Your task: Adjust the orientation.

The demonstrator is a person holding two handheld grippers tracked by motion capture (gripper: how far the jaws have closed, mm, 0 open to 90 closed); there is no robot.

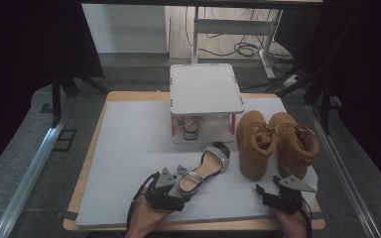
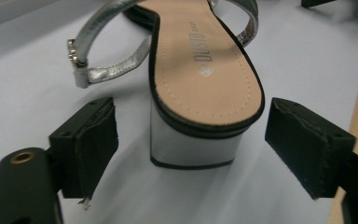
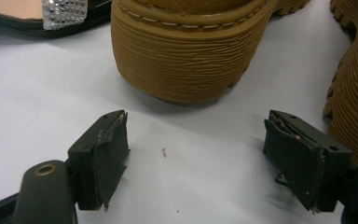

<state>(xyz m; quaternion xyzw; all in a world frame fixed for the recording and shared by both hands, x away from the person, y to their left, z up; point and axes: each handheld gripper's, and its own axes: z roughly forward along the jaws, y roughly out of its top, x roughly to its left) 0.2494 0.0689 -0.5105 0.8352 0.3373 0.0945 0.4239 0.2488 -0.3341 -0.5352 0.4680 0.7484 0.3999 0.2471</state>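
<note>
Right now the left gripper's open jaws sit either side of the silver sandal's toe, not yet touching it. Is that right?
Not the toe: the left gripper view shows the left gripper's open jaws either side of the silver sandal's block heel, pads clear of it.

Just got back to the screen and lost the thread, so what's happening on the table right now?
A person holds a tool in each hand. The left tool is open around the block heel of the silver sandal, pads on either side of it, not touching. The right tool sits open on the mat, just short of the nearer tan boot, holding nothing. The second boot stands beside the first, and another sandal is already on the lower shelf of the small white rack.
</note>
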